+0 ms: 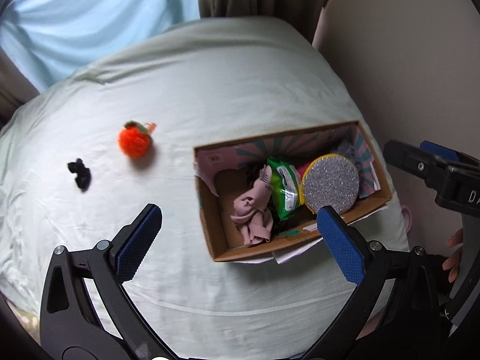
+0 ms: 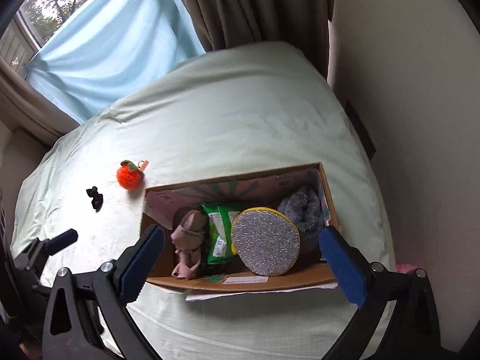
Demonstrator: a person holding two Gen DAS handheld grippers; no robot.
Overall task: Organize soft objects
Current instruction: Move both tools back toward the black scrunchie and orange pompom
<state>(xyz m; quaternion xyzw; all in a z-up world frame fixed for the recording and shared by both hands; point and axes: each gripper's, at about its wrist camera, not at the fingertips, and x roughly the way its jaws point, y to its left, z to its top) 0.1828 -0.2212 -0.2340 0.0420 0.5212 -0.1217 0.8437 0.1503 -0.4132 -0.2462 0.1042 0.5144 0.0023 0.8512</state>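
Note:
A cardboard box (image 1: 210,210) (image 2: 300,282) sits on the pale green bed. Inside lie a pink cloth (image 1: 253,214) (image 2: 189,234), a green wipes pack (image 1: 285,189) (image 2: 220,231), a round silver scrubber with a yellow rim (image 1: 331,183) (image 2: 265,241) and a grey fluffy item (image 2: 303,207). An orange pom-pom (image 1: 135,141) (image 2: 129,175) and a black scrunchie (image 1: 79,175) (image 2: 94,198) lie on the sheet left of the box. My left gripper (image 1: 240,240) hangs open above the box's near left corner, empty. My right gripper (image 2: 243,258) is open above the box, empty.
The bed (image 1: 210,90) (image 2: 240,114) runs back to a blue curtain (image 1: 90,15) (image 2: 105,45) and brown drapes (image 2: 255,6). A wall (image 2: 405,90) borders its right side. A hand (image 1: 454,252) shows at the right edge. The other gripper appears at each view's side.

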